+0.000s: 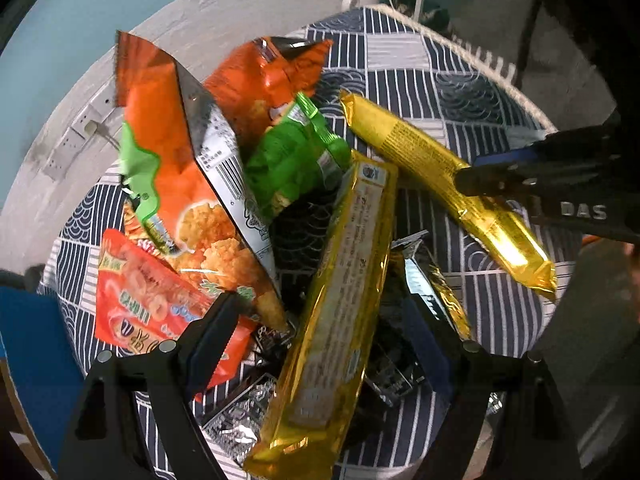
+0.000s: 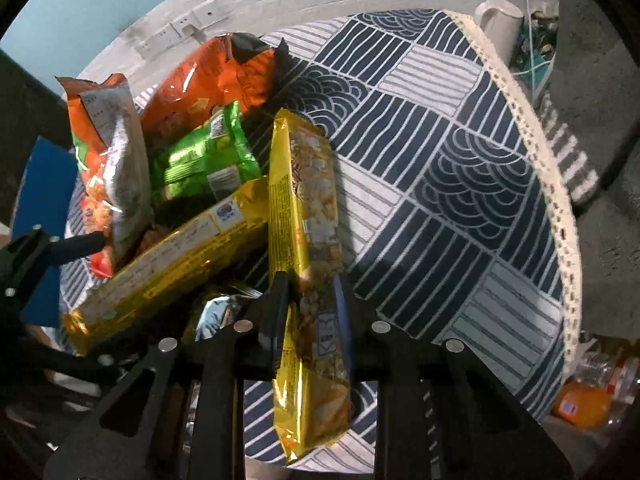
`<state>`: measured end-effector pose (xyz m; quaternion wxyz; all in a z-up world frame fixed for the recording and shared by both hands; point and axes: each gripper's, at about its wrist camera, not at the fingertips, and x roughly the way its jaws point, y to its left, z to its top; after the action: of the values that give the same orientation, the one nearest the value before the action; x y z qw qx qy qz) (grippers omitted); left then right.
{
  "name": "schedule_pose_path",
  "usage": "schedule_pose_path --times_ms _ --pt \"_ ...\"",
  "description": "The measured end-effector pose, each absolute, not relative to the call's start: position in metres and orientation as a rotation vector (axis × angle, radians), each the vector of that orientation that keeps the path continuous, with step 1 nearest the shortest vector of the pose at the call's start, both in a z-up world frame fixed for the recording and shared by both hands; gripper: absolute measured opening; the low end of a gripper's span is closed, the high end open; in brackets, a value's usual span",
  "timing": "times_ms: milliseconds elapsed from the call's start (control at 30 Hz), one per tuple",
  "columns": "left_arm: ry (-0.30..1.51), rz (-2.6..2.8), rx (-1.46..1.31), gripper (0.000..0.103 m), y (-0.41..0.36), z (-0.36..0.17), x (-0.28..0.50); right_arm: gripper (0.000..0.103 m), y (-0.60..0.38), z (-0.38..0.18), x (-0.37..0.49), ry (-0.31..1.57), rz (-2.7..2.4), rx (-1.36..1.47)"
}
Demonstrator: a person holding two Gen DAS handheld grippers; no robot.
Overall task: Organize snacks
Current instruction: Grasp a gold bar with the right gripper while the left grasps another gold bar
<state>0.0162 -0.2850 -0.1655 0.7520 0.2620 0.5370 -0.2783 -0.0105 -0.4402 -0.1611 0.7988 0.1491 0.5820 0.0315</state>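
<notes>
Round table under a navy-and-white patterned cloth (image 2: 440,184), right gripper (image 2: 312,300) clamped on a long gold foil snack pack (image 2: 304,216), apparently to separate it from the heaped bags beside it, left gripper (image 1: 320,320) wide over that pile's second gold foil pack (image 1: 340,280).

Setting: a lived-in room of a home. Round table under a navy-and-white patterned cloth (image 2: 460,184) with a cream lace border at its edge. White brick wall (image 2: 280,12) behind carries sockets. Beyond the table's far edge, a white jug (image 2: 500,20). Bottles, one holding orange drink (image 2: 582,408), lie on the floor below the near right edge.
</notes>
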Motion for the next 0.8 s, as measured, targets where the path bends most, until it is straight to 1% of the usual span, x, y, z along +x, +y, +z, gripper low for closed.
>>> schedule_pose_path --times_ms 100,133,167,200,233,267,367,433,500,567,600,633,733,800 --pt "1.169 -0.602 0.58 0.085 -0.29 -0.17 0.017 0.023 -0.44 -0.162 -0.007 1.265 0.075 0.336" --pt "1.167 -0.6 0.577 0.085 -0.29 -0.171 0.018 0.025 -0.438 -0.162 -0.006 1.267 0.066 0.329" --pt "1.165 -0.597 0.573 0.085 -0.291 -0.172 0.018 0.033 -0.437 -0.162 -0.006 1.267 0.064 0.324" --pt "1.163 -0.594 0.569 0.081 -0.291 -0.172 0.019 0.036 -0.435 -0.162 -0.006 1.267 0.067 0.319" --pt "1.162 -0.585 0.568 0.073 -0.291 -0.174 0.02 0.038 -0.433 -0.164 -0.004 1.27 0.067 0.31" --pt "1.172 -0.578 0.568 0.069 -0.289 -0.176 0.021 0.038 -0.431 -0.165 -0.003 1.278 0.061 0.293" --pt "1.197 -0.587 0.537 0.061 -0.286 -0.181 0.025 0.038 -0.429 -0.171 0.0 1.295 0.033 0.252" --pt "1.212 -0.599 0.507 0.054 -0.286 -0.182 0.027 0.041 -0.431 -0.174 0.003 1.295 0.025 0.252" --pt "1.223 -0.606 0.492 0.051 -0.283 -0.182 0.03 0.042 -0.431 -0.178 0.007 1.299 0.023 0.25" --pt "1.232 -0.61 0.473 0.046 -0.28 -0.181 0.032 0.042 -0.431 -0.182 0.008 1.307 0.019 0.252" --pt "1.234 -0.614 0.464 0.041 -0.278 -0.18 0.033 0.042 -0.431 -0.186 0.01 1.314 0.018 0.256" --pt "1.238 -0.621 0.452 0.038 -0.277 -0.179 0.035 0.039 -0.431 -0.188 0.01 1.319 0.018 0.258" --pt "1.247 -0.657 0.422 0.034 -0.275 -0.175 0.034 0.032 -0.427 -0.191 0.01 1.317 0.024 0.229" --pt "1.231 -0.664 0.427 0.033 -0.274 -0.171 0.029 0.032 -0.427 -0.19 0.009 1.317 0.02 0.225"
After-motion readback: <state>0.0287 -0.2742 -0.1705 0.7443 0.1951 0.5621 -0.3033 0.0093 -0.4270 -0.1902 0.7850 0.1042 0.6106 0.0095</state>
